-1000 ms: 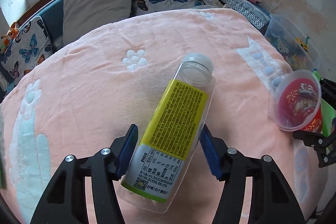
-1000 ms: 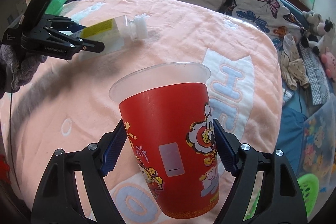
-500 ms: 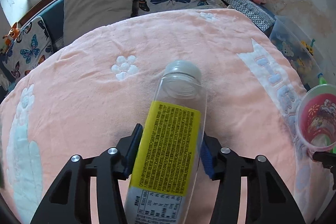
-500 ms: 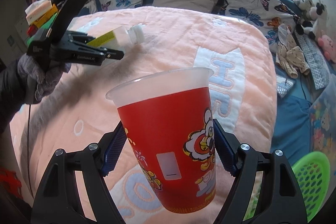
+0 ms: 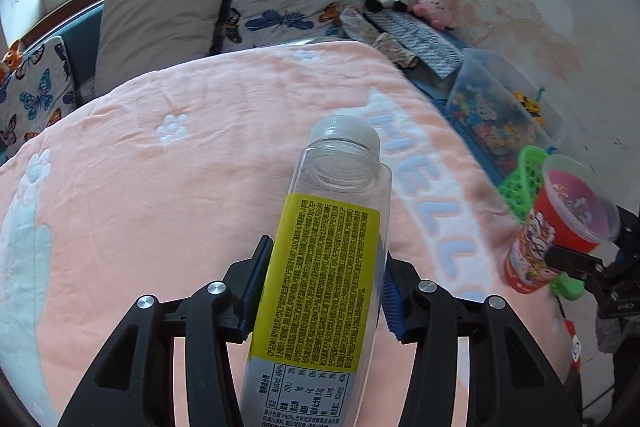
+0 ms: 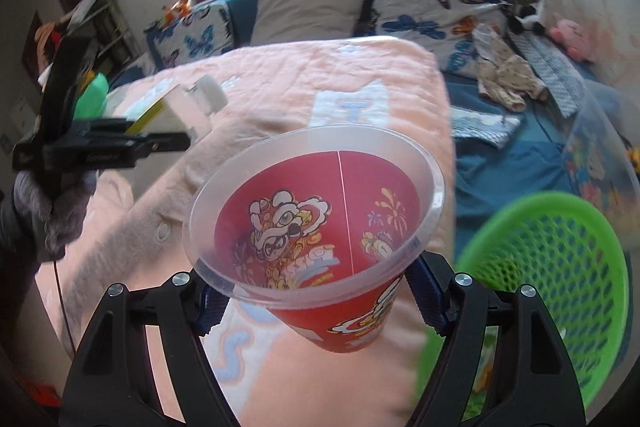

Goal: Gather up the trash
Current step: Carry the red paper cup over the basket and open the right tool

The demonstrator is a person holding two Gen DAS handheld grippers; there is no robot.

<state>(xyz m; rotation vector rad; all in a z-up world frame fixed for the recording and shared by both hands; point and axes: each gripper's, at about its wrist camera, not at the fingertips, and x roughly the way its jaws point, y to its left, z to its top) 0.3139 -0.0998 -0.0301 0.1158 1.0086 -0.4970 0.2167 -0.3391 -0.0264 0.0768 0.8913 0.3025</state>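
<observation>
Bottle [image 5: 332, 267] up over the blanket [image 5: 180, 187], cup [image 6: 320, 251] off the blanket's right edge, basket [image 6: 560, 259] down beside that edge, pillows [image 5: 160, 11] behind blanket, toy bin [image 5: 500, 111] further right.

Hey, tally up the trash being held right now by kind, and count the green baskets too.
Clear plastic bottle: 1
Red printed cup: 1
Green basket: 1
Total: 3
</observation>
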